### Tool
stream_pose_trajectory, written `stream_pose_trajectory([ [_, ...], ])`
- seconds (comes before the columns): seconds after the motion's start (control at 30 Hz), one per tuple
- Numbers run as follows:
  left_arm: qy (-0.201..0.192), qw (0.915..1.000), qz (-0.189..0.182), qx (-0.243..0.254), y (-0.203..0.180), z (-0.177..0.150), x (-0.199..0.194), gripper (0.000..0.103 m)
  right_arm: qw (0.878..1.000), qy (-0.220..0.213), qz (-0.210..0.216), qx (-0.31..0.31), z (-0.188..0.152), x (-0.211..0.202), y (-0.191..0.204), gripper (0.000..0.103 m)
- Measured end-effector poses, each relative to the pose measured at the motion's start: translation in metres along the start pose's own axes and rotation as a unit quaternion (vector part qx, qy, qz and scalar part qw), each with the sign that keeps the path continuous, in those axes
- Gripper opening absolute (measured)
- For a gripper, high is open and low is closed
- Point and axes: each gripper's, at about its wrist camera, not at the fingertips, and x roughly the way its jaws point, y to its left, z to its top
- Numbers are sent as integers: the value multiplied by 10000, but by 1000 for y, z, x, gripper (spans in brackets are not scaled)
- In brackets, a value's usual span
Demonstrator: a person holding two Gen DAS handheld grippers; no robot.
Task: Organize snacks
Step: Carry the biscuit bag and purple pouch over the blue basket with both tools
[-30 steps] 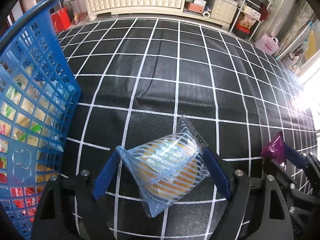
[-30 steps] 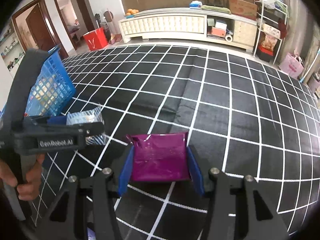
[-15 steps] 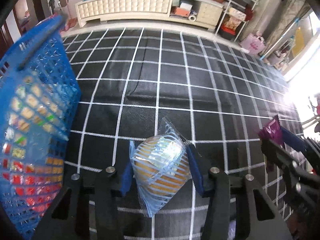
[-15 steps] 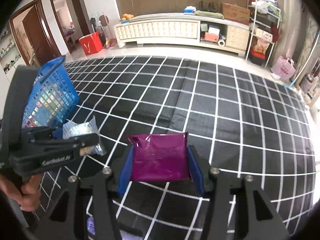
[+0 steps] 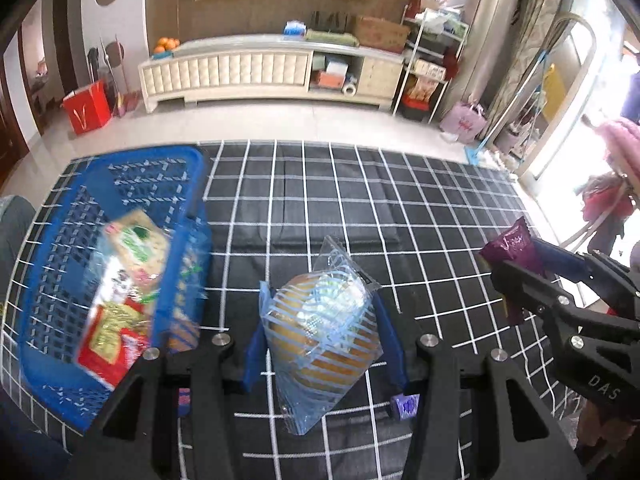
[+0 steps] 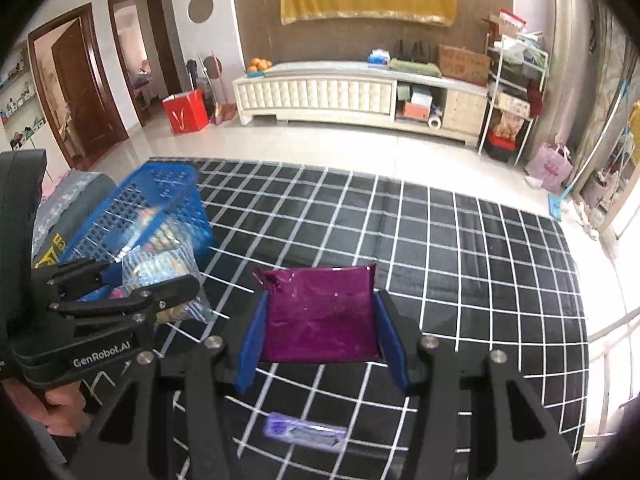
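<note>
My left gripper (image 5: 320, 336) is shut on a round golden bun in a clear blue-striped wrapper (image 5: 320, 332), held above the black grid-patterned cloth (image 5: 320, 200). My right gripper (image 6: 322, 320) is shut on a shiny purple snack packet (image 6: 320, 312). A blue plastic basket (image 5: 56, 264) with several snack packs inside lies to the left of the bun. In the right wrist view the left gripper (image 6: 160, 284) and its bun sit at lower left, just in front of the basket (image 6: 160, 192). The right gripper (image 5: 532, 264) and purple packet (image 5: 510, 246) show at the right of the left wrist view.
A small purple packet (image 6: 304, 430) lies on the cloth below the right gripper; another purple piece (image 5: 405, 406) shows under the left fingers. A hand (image 6: 60, 408) grips the left tool. A cream cabinet (image 5: 264, 74), red bag (image 5: 88, 106) and shelf rack (image 6: 512, 92) stand beyond the cloth.
Both grippers rose from the cloth with their snacks. The left jaws closed tight on the bun. The basket's open top and contents now show from above.
</note>
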Motion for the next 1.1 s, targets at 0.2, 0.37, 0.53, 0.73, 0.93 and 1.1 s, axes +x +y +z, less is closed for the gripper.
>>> stream_pose_trajectory([
  [0.2,-265,9996,-130,-21,24,-3,-45,46,9998,-180,110,-27,6,-27,30,57],
  [0.37,-405,9991,-92,-48,56,-5,-73,46,9994,-263,170,-110,15,-32,56,57],
  [0.53,-460,9989,30,-47,93,-9,-95,46,9988,-308,340,-150,25,-25,88,57],
  [0.73,-469,9987,192,-38,134,-12,-107,46,9979,-252,530,-277,34,-8,127,57],
  [0.93,-369,9990,240,-59,168,-18,-104,46,9966,-144,637,-502,41,12,160,57],
  [1.1,-267,9992,269,-142,192,-28,-95,46,9946,80,720,-740,40,34,183,57],
])
